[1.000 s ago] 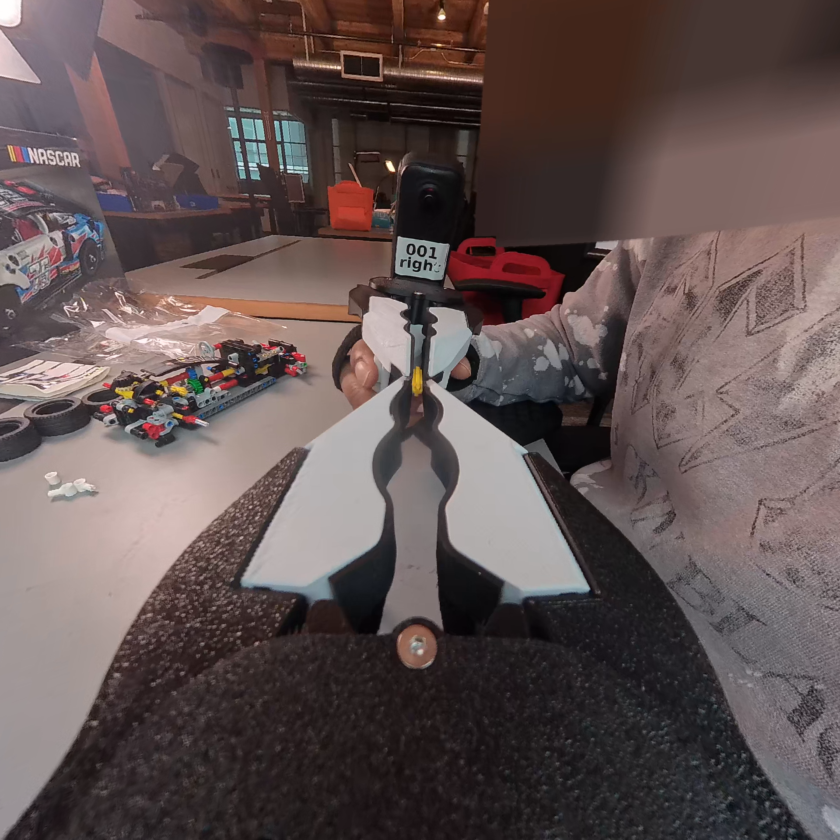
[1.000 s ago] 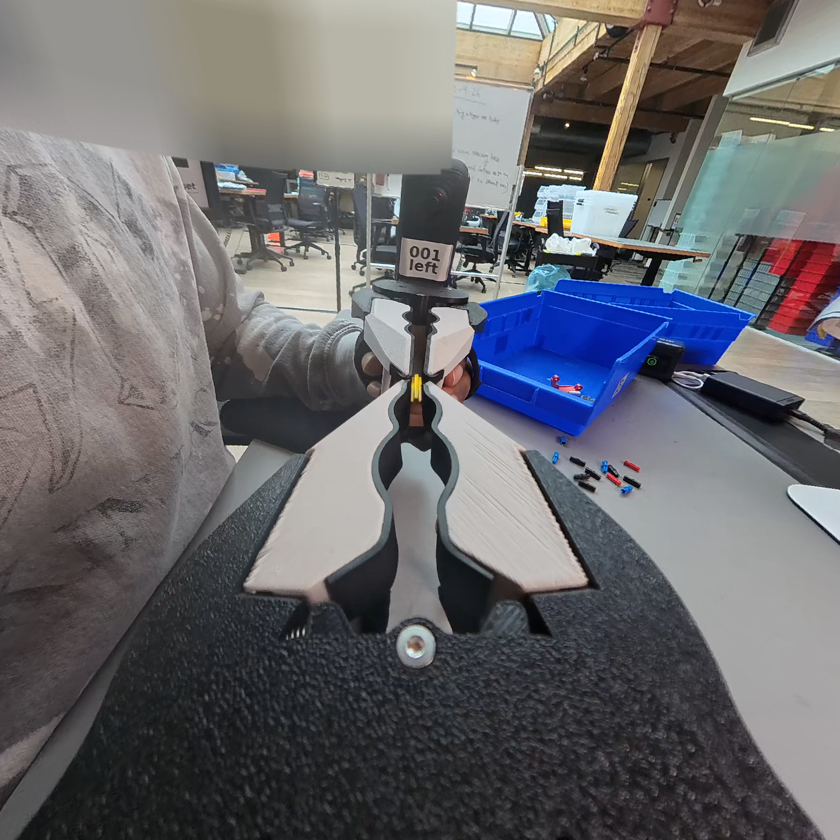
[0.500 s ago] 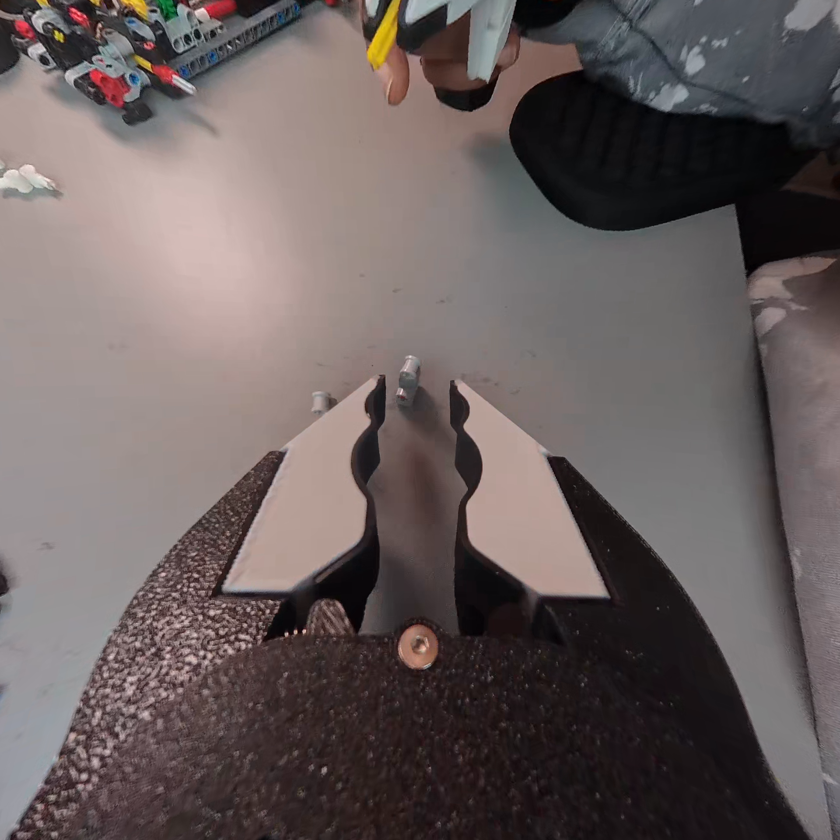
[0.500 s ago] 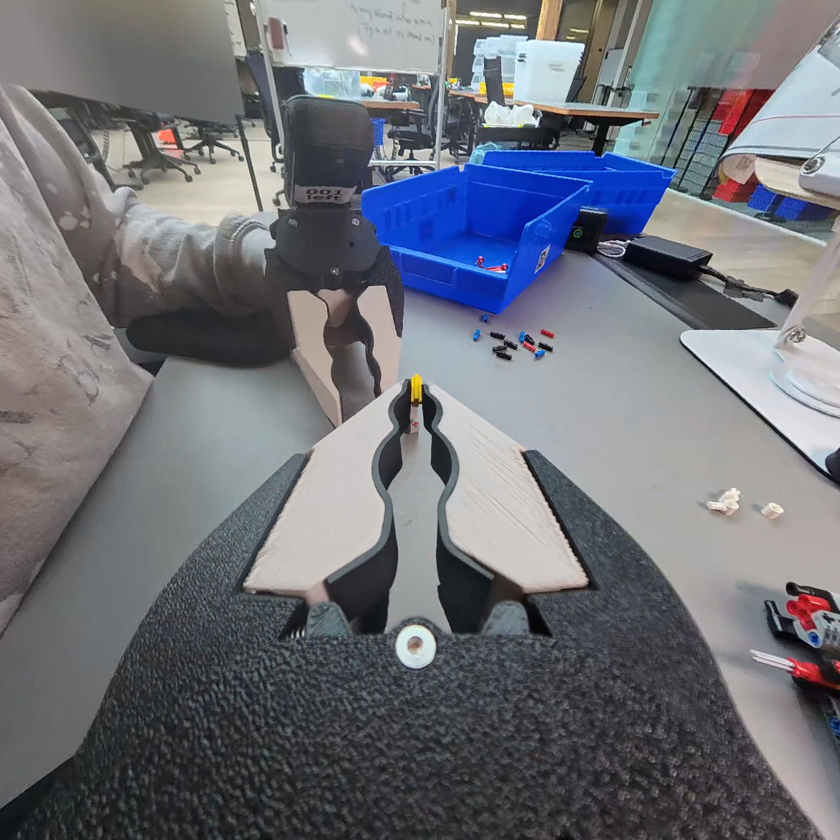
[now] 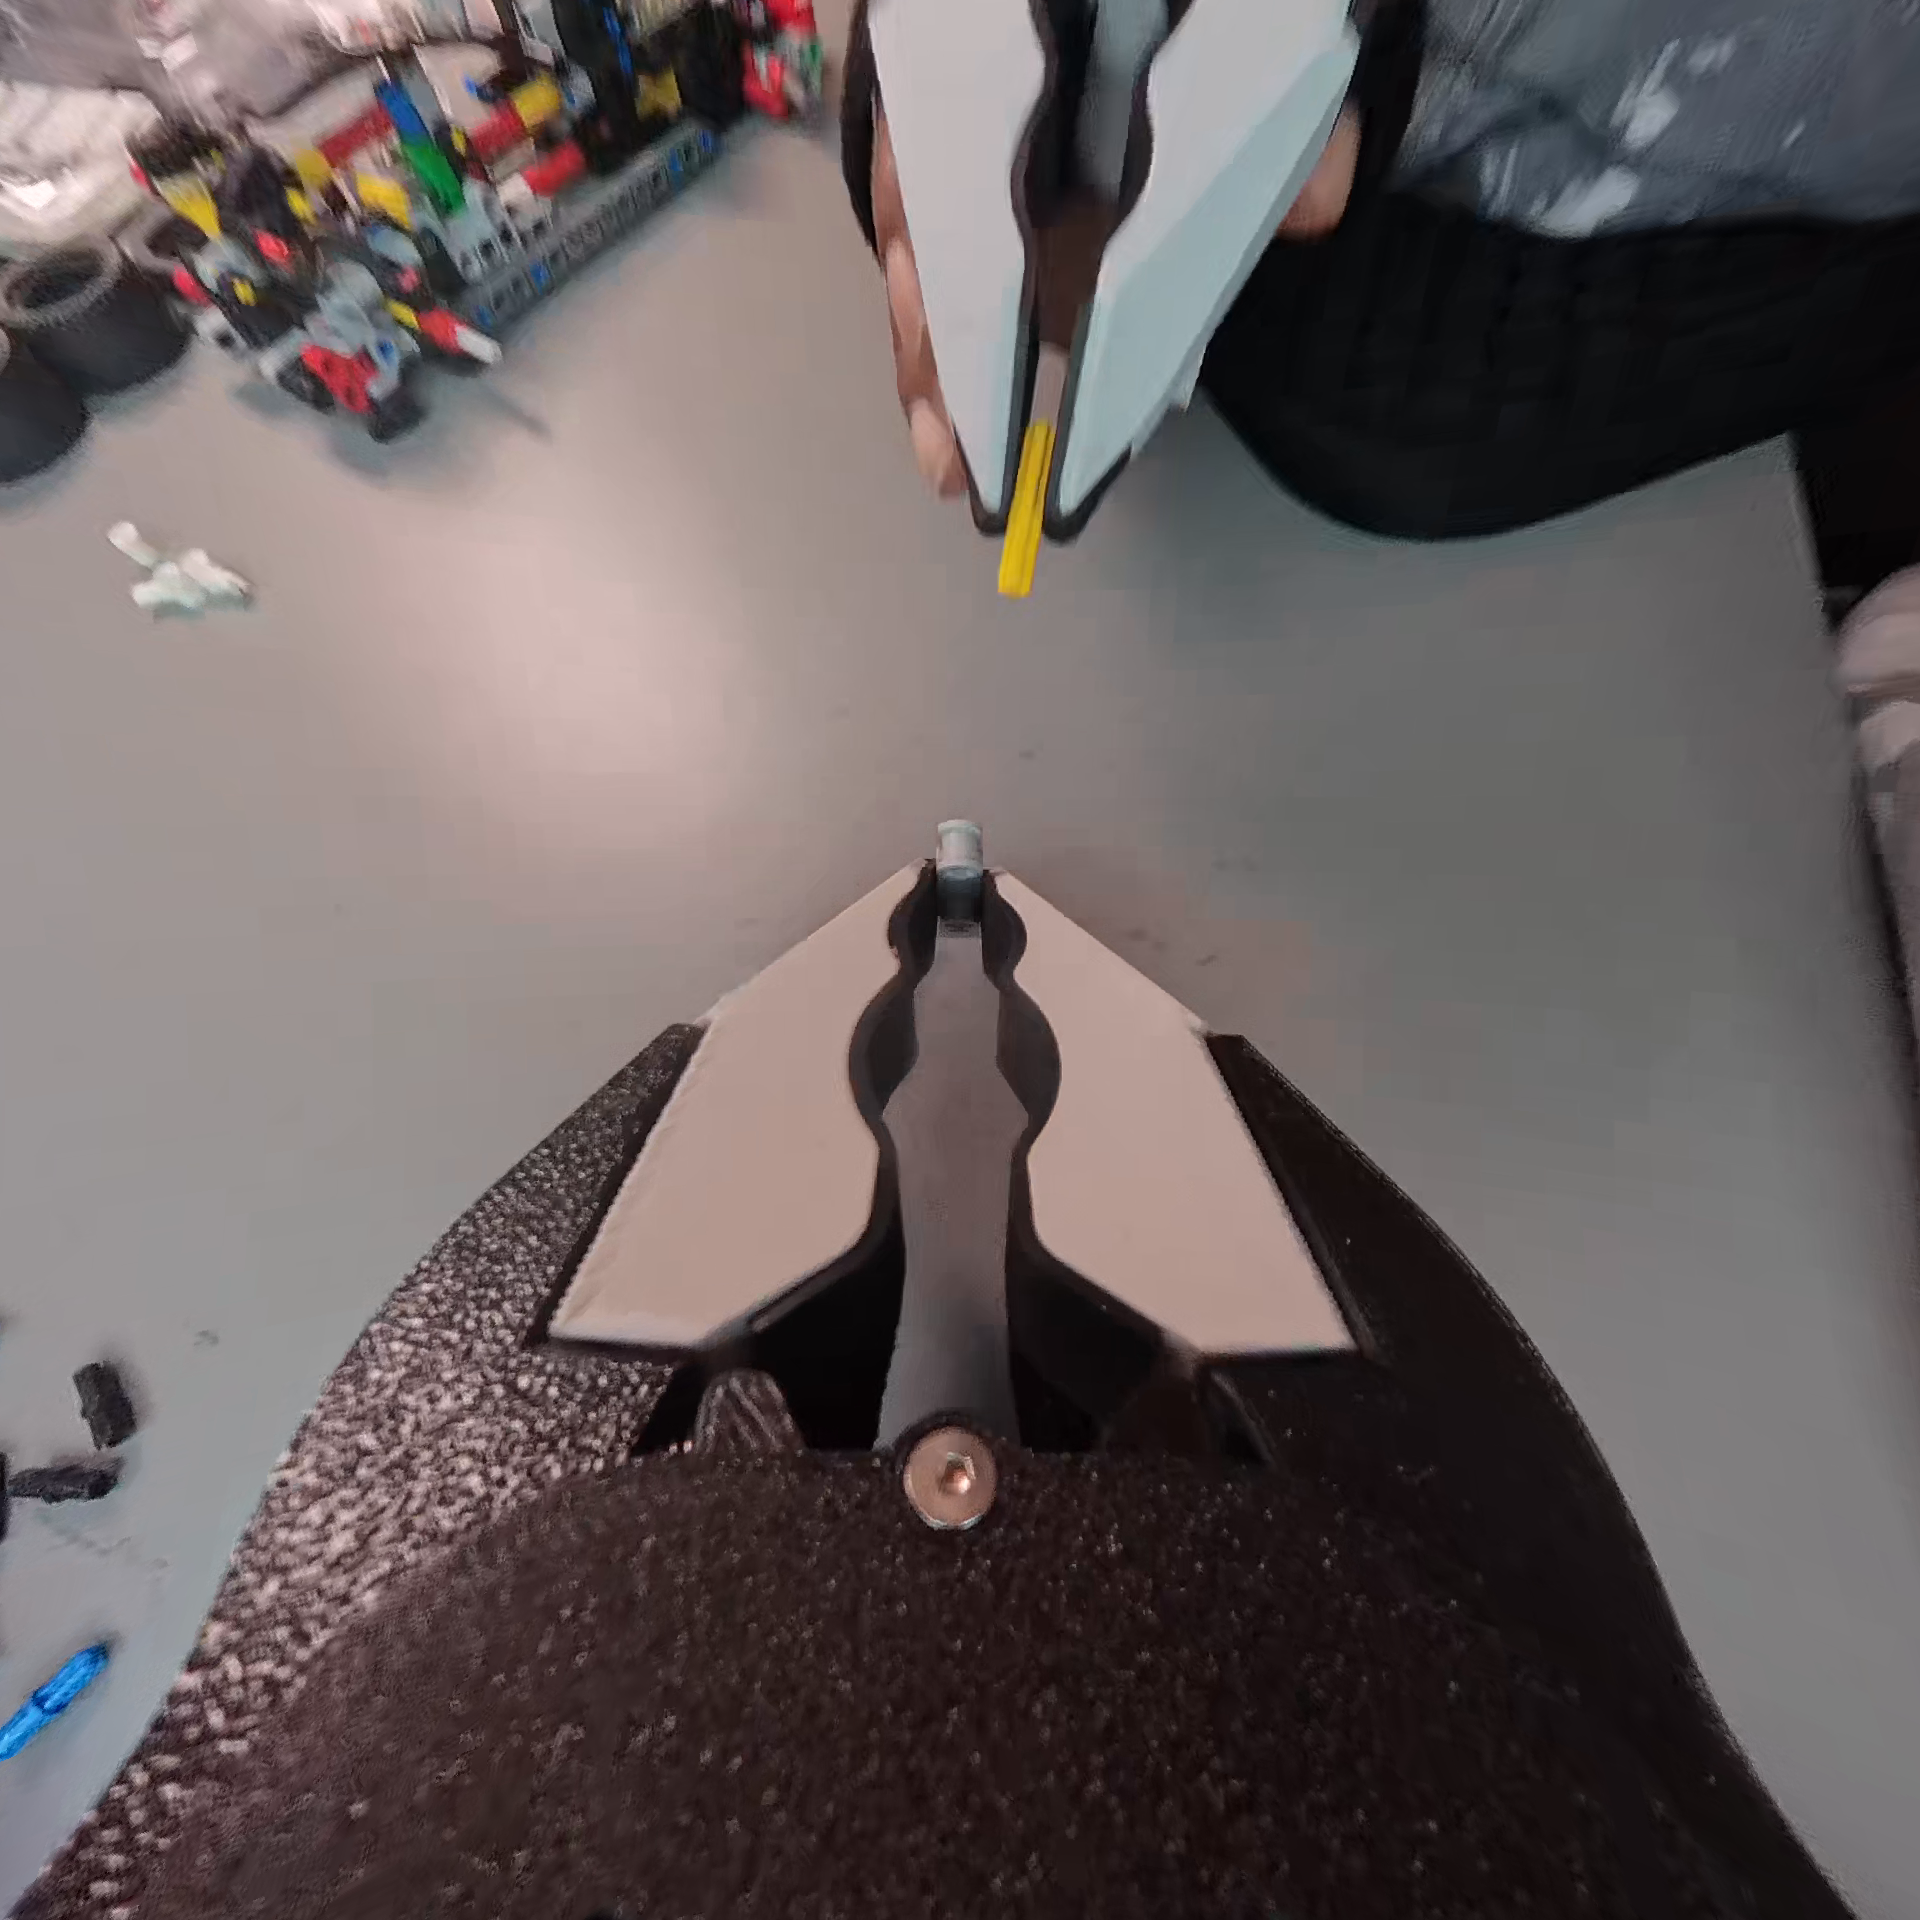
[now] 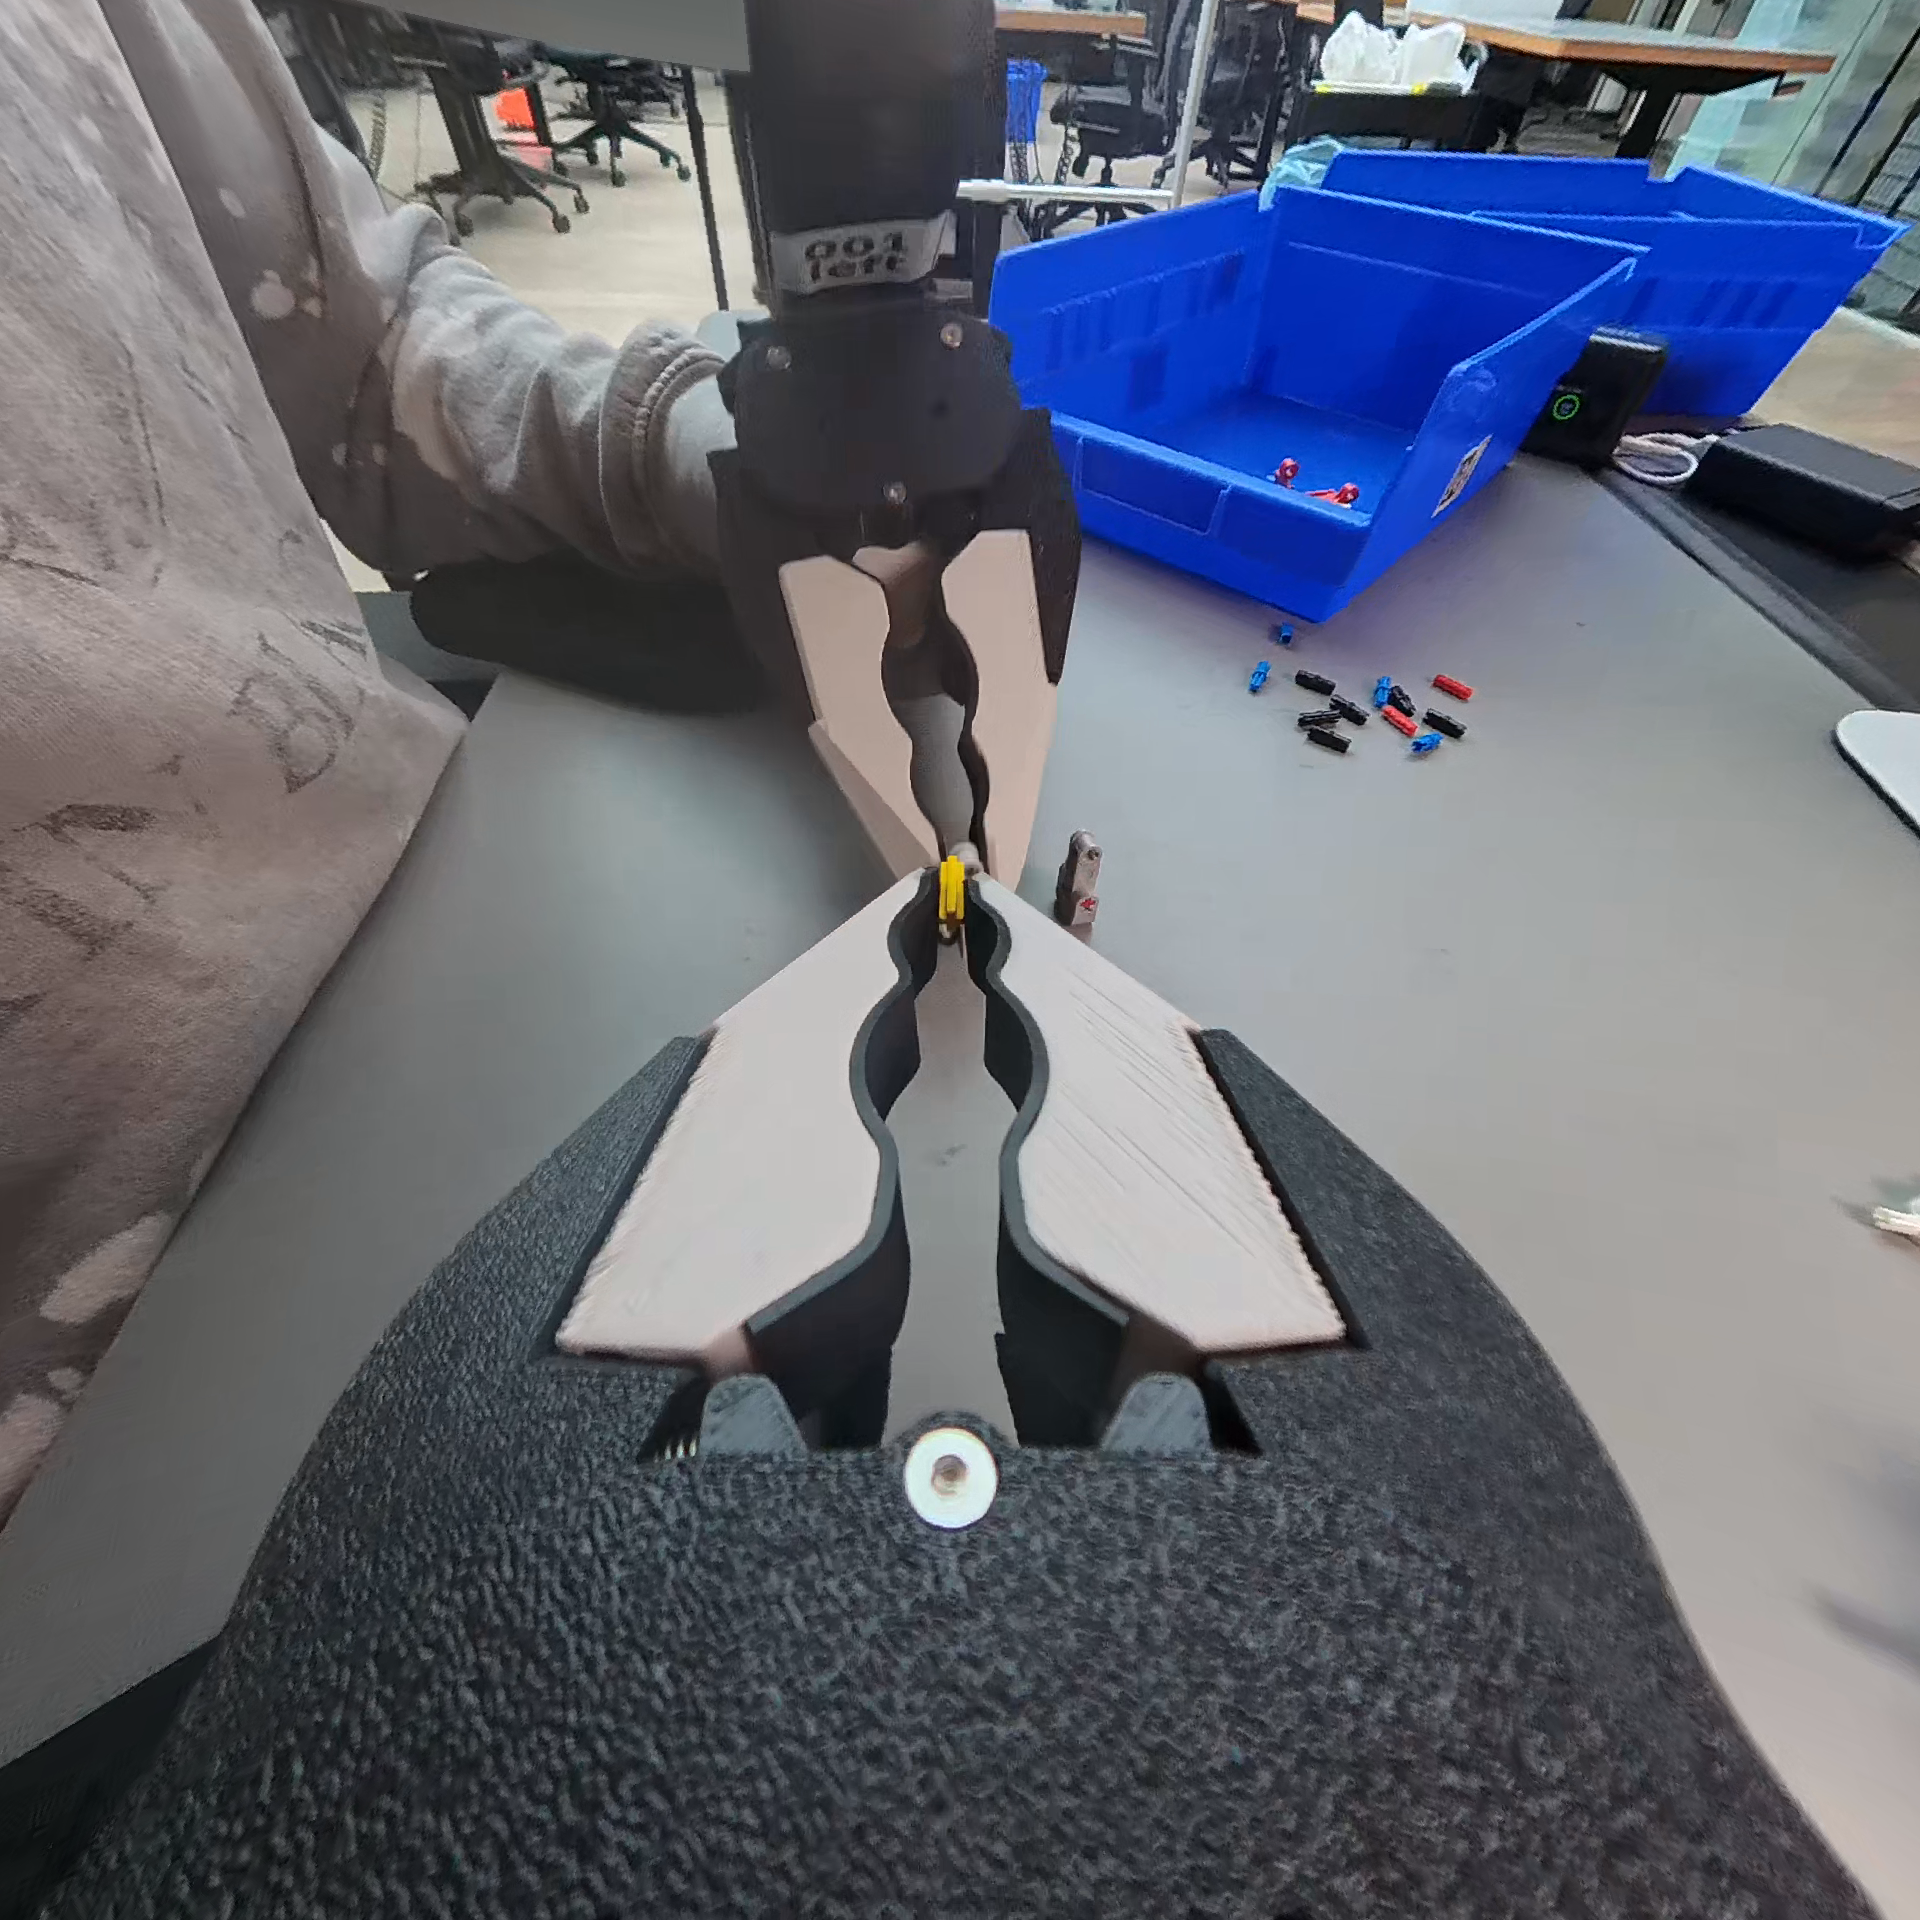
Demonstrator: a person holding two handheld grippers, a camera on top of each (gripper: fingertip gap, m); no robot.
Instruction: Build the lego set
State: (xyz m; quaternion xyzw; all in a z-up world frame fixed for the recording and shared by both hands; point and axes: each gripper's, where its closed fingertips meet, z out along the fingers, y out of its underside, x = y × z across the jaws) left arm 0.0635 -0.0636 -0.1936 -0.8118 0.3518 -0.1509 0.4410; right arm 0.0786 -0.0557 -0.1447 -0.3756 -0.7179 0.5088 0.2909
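Your left gripper (image 5: 958,883) pinches a small grey connector (image 5: 958,844) at frame centre; your right gripper (image 6: 951,902) clamps a yellow axle (image 6: 950,889). Grey tabletop (image 6: 1455,987): blue bin (image 6: 1299,416) upper right, partly built chassis (image 5: 416,239) upper left in the left wrist view.

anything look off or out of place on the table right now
Nothing looks damaged or spilled. Small black, blue and red pins lie loose on the table outside the blue bin. A grey connector stands alone by the right tool, which grips a yellow axle.
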